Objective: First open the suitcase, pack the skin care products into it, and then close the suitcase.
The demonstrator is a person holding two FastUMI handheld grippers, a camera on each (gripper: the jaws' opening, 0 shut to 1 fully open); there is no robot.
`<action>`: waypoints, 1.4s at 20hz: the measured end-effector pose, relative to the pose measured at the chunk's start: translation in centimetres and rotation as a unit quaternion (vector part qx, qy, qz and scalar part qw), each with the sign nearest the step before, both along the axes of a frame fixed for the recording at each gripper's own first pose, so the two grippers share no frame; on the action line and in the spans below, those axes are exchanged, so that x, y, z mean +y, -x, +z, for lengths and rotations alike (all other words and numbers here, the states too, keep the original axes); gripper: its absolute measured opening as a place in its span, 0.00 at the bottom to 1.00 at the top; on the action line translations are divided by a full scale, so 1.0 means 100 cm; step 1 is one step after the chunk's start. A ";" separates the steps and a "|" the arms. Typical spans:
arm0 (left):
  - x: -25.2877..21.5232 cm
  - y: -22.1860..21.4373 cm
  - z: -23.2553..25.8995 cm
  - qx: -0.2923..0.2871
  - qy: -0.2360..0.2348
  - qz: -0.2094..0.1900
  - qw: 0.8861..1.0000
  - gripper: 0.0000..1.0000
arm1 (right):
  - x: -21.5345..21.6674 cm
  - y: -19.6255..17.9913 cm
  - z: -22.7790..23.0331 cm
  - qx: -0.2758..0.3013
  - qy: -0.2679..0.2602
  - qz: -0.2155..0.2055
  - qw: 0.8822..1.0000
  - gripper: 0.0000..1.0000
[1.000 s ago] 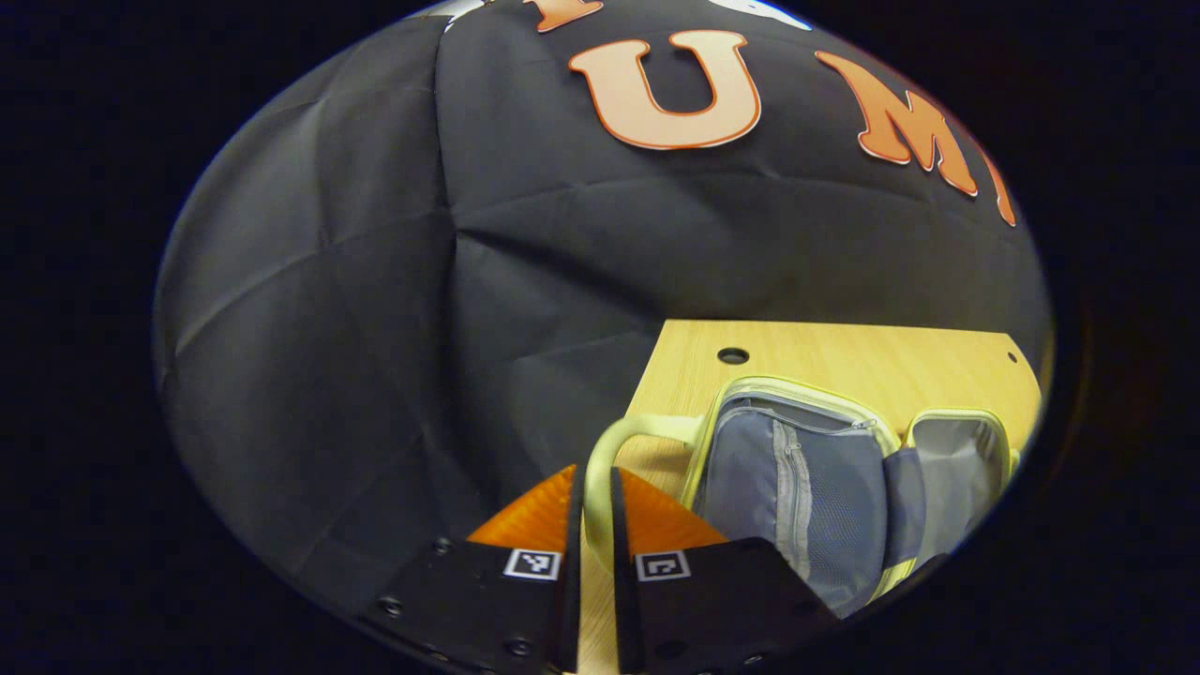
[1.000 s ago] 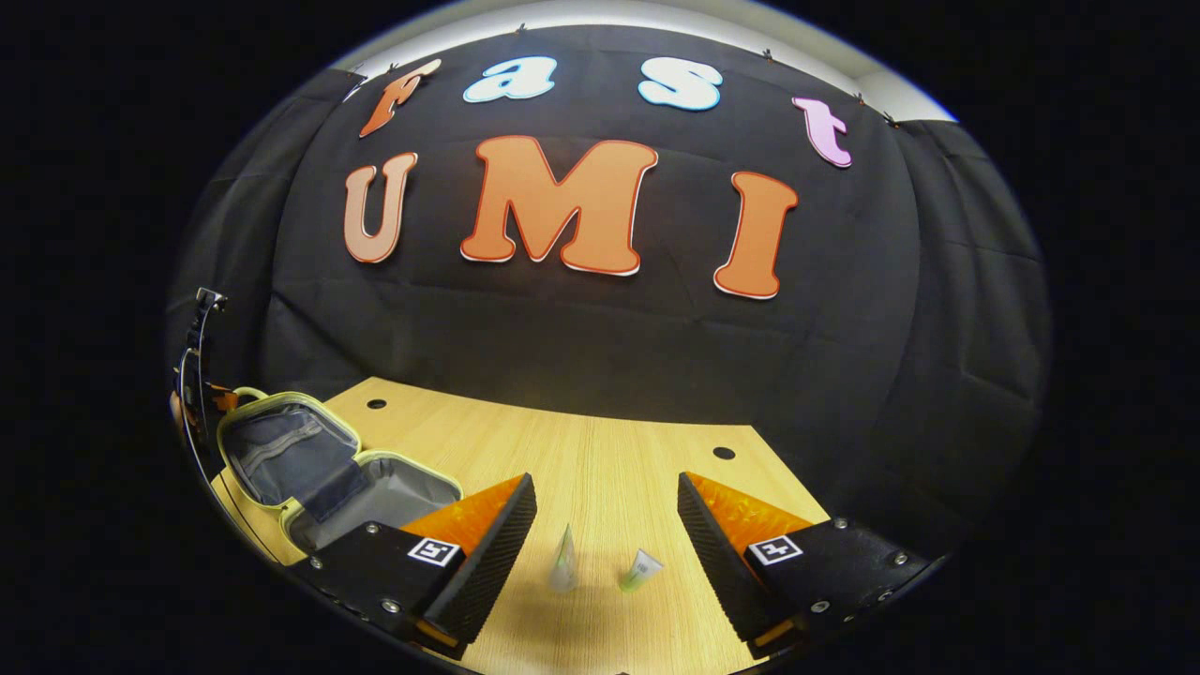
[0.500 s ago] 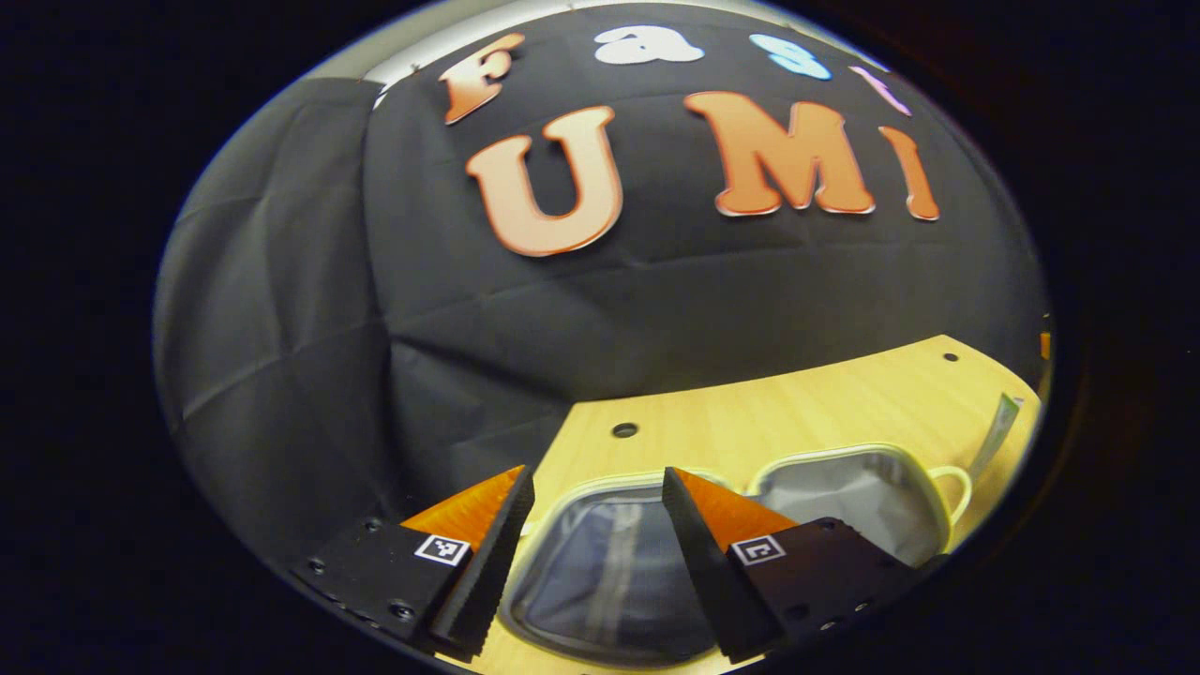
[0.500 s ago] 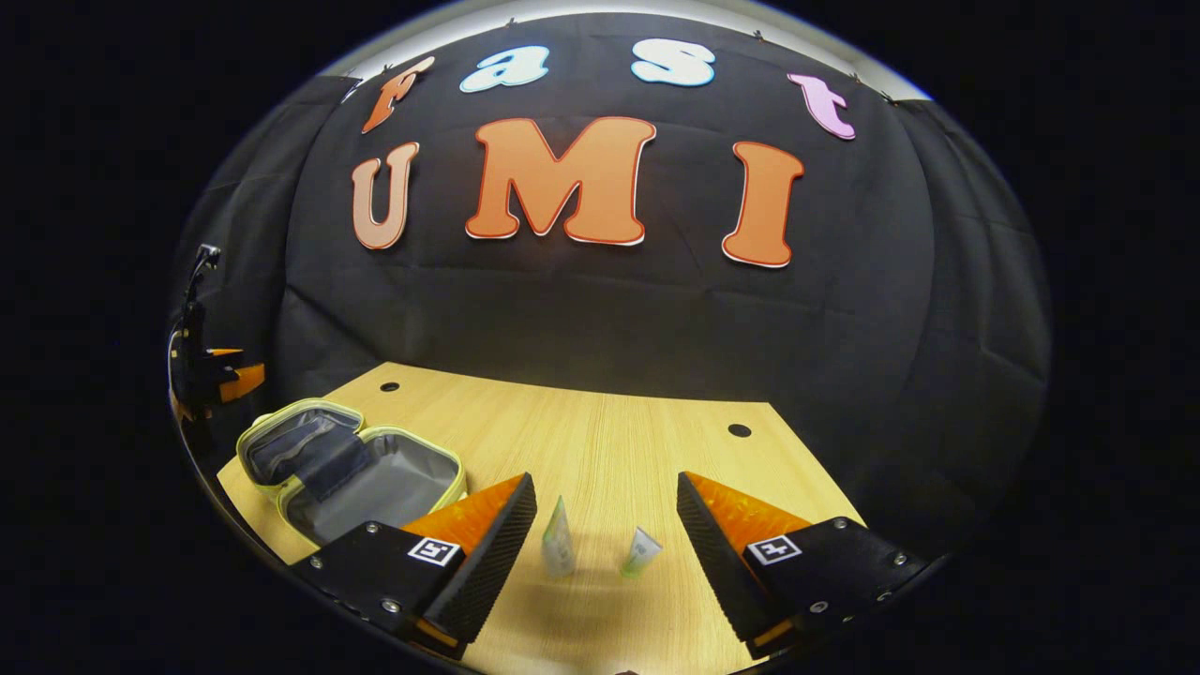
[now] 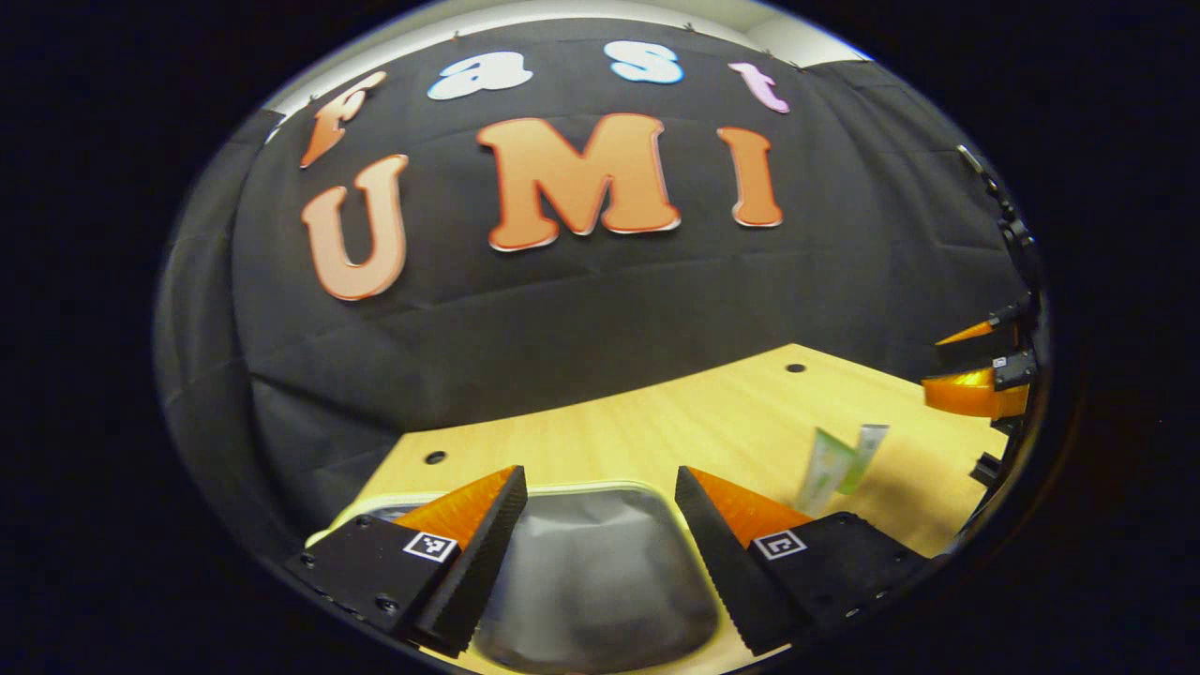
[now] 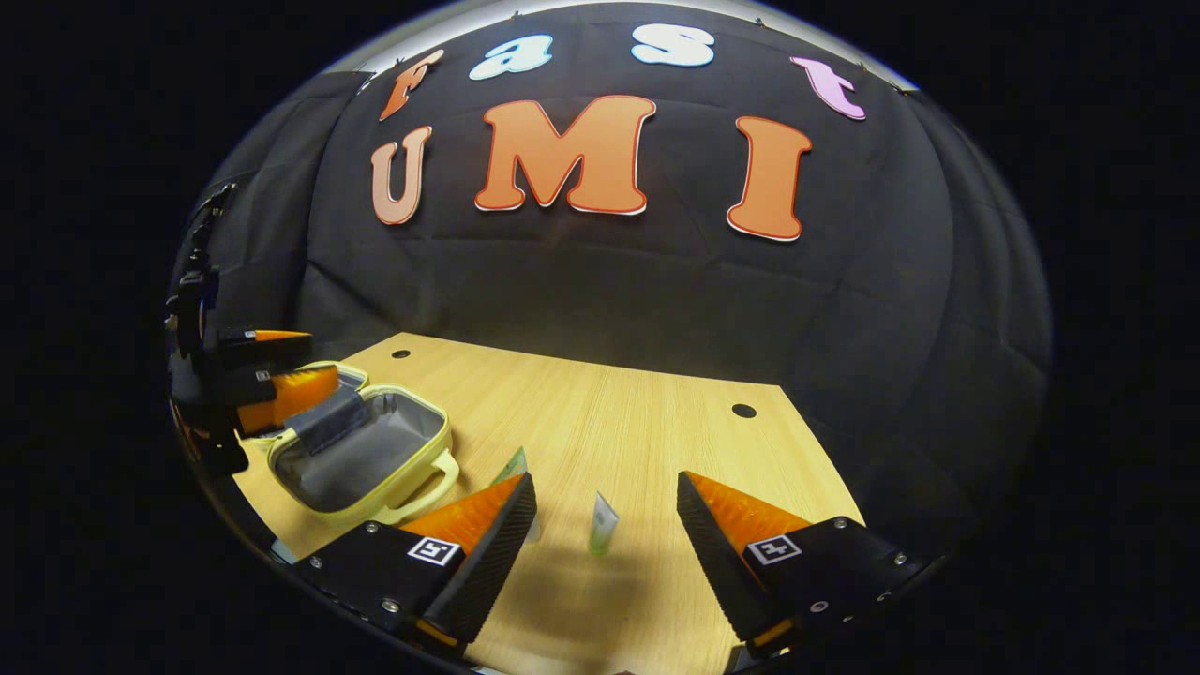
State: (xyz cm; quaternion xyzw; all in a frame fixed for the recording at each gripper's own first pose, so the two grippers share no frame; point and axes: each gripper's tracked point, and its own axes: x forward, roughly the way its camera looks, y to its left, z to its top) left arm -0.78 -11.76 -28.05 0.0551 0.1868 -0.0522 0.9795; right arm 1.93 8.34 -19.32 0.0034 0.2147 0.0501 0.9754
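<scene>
The small suitcase (image 6: 361, 455) lies open on the wooden table (image 6: 656, 422), pale yellow-green rim, grey lining, its handle (image 6: 427, 492) toward me. My left gripper (image 6: 272, 375) hovers open over the suitcase's far half. In the left gripper view that gripper (image 5: 600, 471) is open, with the grey lining (image 5: 591, 562) just below its fingers. Two skin care tubes stand on the table: one tube (image 6: 603, 523) between the open fingers of my right gripper (image 6: 606, 478), the other tube (image 6: 517, 464) partly behind its left finger. Both tubes (image 5: 825, 469) also stand right of the suitcase, near the right gripper (image 5: 975, 380).
Bare light wood (image 5: 656, 427) stretches behind the suitcase up to the black cloth wall. Small round holes (image 6: 743, 411) sit near the table's back edge. The table's right corner ends just past the right gripper's right finger (image 6: 741, 525).
The left gripper has let go of the suitcase handle, opened and swung right over the lining. The suitcase now lies fully open. The right gripper's view shifted, bringing one tube between its fingers.
</scene>
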 end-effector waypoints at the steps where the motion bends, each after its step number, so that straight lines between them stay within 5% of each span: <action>1: -0.014 0.003 -0.006 0.006 0.003 -0.019 1.000 0.99 | -0.005 0.001 -0.002 0.001 -0.001 0.003 1.000 0.96; 8: -0.071 0.016 -0.031 0.049 0.023 -0.098 0.994 0.98 | -0.031 0.011 -0.016 0.013 0.005 0.030 0.999 0.96; 13: -0.099 0.008 -0.061 0.076 0.030 -0.107 0.991 0.95 | -0.044 0.014 -0.029 0.019 0.006 0.043 0.999 0.96; 19: -0.105 0.002 -0.087 0.106 0.055 -0.083 0.989 0.70 | -0.046 0.012 -0.054 0.025 0.000 0.048 0.999 0.96; 21: -0.107 -0.006 -0.088 0.099 0.055 -0.077 0.991 0.44 | -0.039 0.010 -0.066 0.032 0.000 0.058 0.998 0.96; 28: -0.093 0.000 -0.059 0.100 0.077 -0.047 0.991 0.39 | -0.009 -0.005 -0.114 0.079 -0.004 0.107 0.991 0.96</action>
